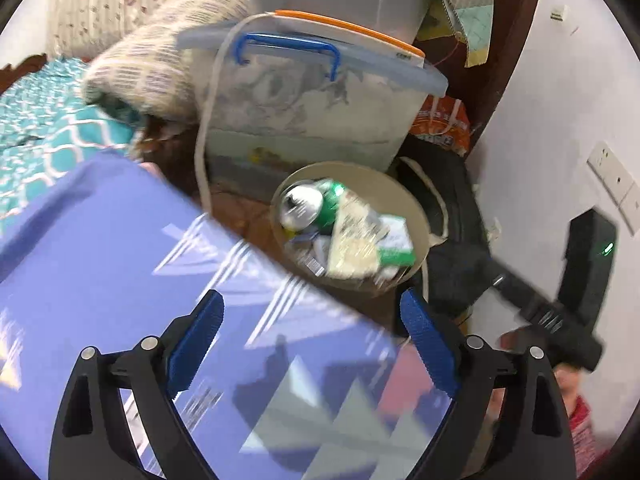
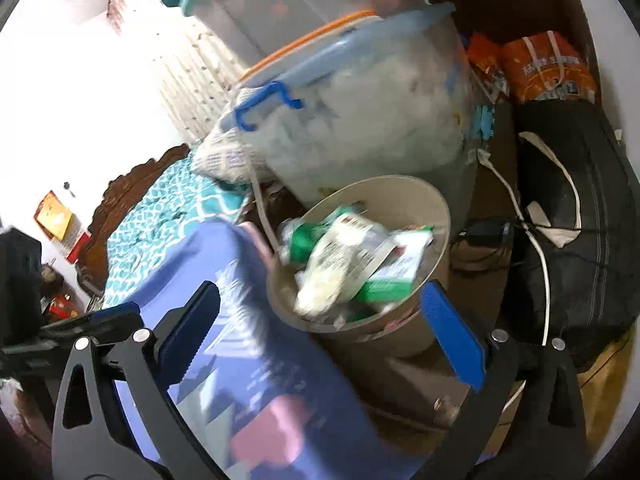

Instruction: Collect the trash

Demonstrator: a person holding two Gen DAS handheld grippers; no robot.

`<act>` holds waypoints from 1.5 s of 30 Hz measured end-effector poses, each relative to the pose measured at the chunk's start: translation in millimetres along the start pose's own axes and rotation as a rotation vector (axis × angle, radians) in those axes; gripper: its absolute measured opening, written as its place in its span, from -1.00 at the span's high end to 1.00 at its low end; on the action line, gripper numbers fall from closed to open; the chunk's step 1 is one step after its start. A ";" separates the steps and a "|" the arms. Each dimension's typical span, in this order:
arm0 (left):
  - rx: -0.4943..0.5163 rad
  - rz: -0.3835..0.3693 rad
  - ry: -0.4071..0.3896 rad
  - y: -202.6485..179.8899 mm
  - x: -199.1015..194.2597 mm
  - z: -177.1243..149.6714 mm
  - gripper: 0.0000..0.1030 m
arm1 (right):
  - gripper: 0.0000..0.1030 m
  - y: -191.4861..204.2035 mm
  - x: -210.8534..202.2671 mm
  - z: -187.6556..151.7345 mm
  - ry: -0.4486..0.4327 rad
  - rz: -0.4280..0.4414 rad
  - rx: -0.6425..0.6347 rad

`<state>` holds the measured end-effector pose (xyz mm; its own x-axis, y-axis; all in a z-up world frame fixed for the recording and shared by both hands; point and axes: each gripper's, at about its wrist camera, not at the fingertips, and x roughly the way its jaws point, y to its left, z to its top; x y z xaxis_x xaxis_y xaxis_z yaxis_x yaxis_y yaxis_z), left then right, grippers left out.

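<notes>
A beige round trash bin [image 1: 416, 216] [image 2: 416, 200] stands on the floor, filled with trash: a green can [image 1: 316, 204] [image 2: 306, 240], white printed wrappers [image 1: 356, 240] [image 2: 340, 268] and a green-and-white box [image 2: 400, 276]. My left gripper [image 1: 312, 316] is open and empty, above a purple cloth [image 1: 120, 248] just short of the bin. My right gripper [image 2: 320, 316] is open and empty, its fingers either side of the bin's near rim. The right gripper's body shows in the left wrist view [image 1: 560, 320].
A clear storage box with blue handle [image 1: 312, 100] [image 2: 360, 120] stands behind the bin, with another box stacked on it. A black bag [image 1: 452, 216] [image 2: 572, 216] and orange packs [image 2: 548, 68] lie right. A bed with teal cover [image 1: 52, 120] [image 2: 168, 216] lies left. White wall with sockets [image 1: 612, 176].
</notes>
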<state>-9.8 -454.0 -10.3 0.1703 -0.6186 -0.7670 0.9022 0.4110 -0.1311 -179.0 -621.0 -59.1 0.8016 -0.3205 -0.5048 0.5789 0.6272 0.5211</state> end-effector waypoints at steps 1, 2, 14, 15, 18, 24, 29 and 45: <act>0.002 0.021 -0.004 3.0 -7.8 -8.2 -0.68 | -0.89 6.9 -7.5 -5.6 -0.003 0.000 0.000; 0.001 0.043 -0.007 5.6 -14.2 -15.0 -0.68 | -0.89 13.4 -15.5 -11.8 -0.010 -0.004 0.006; -0.049 0.248 -0.107 34.8 -116.6 -101.8 -0.84 | -0.89 107.2 -76.6 -90.5 0.014 -0.140 -0.045; -0.066 0.255 -0.111 39.3 -123.1 -106.7 -0.84 | -0.90 115.9 -80.4 -93.6 0.004 -0.153 -0.057; -0.098 0.294 -0.131 50.6 -142.3 -122.1 -0.84 | -0.93 140.5 -91.9 -102.7 -0.031 -0.216 -0.091; -0.093 0.373 -0.166 59.6 -173.7 -146.1 -0.84 | -0.93 173.6 -114.7 -116.7 -0.065 -0.232 -0.106; -0.095 0.380 -0.203 61.8 -192.6 -157.8 -0.84 | -0.94 195.2 -131.6 -121.5 -0.093 -0.230 -0.141; -0.089 0.435 -0.206 58.3 -211.6 -164.3 -0.84 | -0.94 212.2 -158.1 -122.7 -0.154 -0.209 -0.138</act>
<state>-58.3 -189.0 41.2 0.6071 -0.4929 -0.6233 0.6941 0.7108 0.1139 -201.3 -350.1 46.8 0.6865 -0.5505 -0.4750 0.7165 0.6234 0.3130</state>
